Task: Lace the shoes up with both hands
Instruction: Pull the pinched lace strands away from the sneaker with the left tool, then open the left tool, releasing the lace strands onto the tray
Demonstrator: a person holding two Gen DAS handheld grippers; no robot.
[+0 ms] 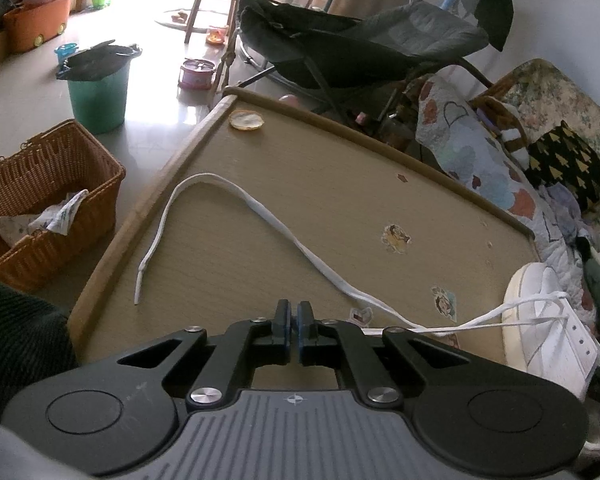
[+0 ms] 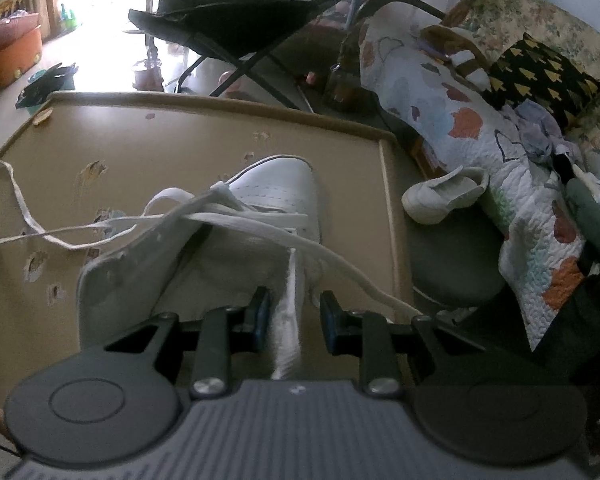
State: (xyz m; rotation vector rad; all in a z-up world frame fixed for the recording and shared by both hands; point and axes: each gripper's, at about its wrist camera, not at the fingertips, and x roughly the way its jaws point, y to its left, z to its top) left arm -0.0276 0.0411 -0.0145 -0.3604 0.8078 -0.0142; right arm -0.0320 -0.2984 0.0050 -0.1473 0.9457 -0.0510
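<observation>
One white sneaker point(image 2: 276, 188) stands on the tan table point(image 2: 148, 136), toe pointing away from the right gripper point(image 2: 294, 312), and one white shoelace point(image 1: 260, 208) is threaded through its front eyelets. Two ends of the lace leave the shoe. One trails far across the tabletop in a long loop, its tip lying near the table's left rim; the other runs back past the right gripper's right finger and drops out of sight at the table edge. A second white shoe point(image 2: 444, 192) lies off the table on a grey stool point(image 2: 452, 264), beside a patchwork quilt point(image 2: 440, 108).

The left gripper point(image 1: 294, 314) has its two blue-padded fingers nearly together, with only a thin slit between them and nothing in it; the lace passes just to its right, apart from the pads. The right gripper's jaws stand well apart, straddling the sneaker's white tongue or collar, which sits blurred between them; whether either pad touches it is hard to make out.

The left wrist view catches only the sneaker's side at its right edge, cut off by the frame, but shows the whole trailing loop, a round yellowish disc point(image 1: 246, 121) at the table's far corner, one wicker basket point(image 1: 40, 196) and one green bin point(image 1: 98, 96) on the floor. The right wrist view alone shows the sneaker's perforated toe, the crossed laces and the second shoe.
</observation>
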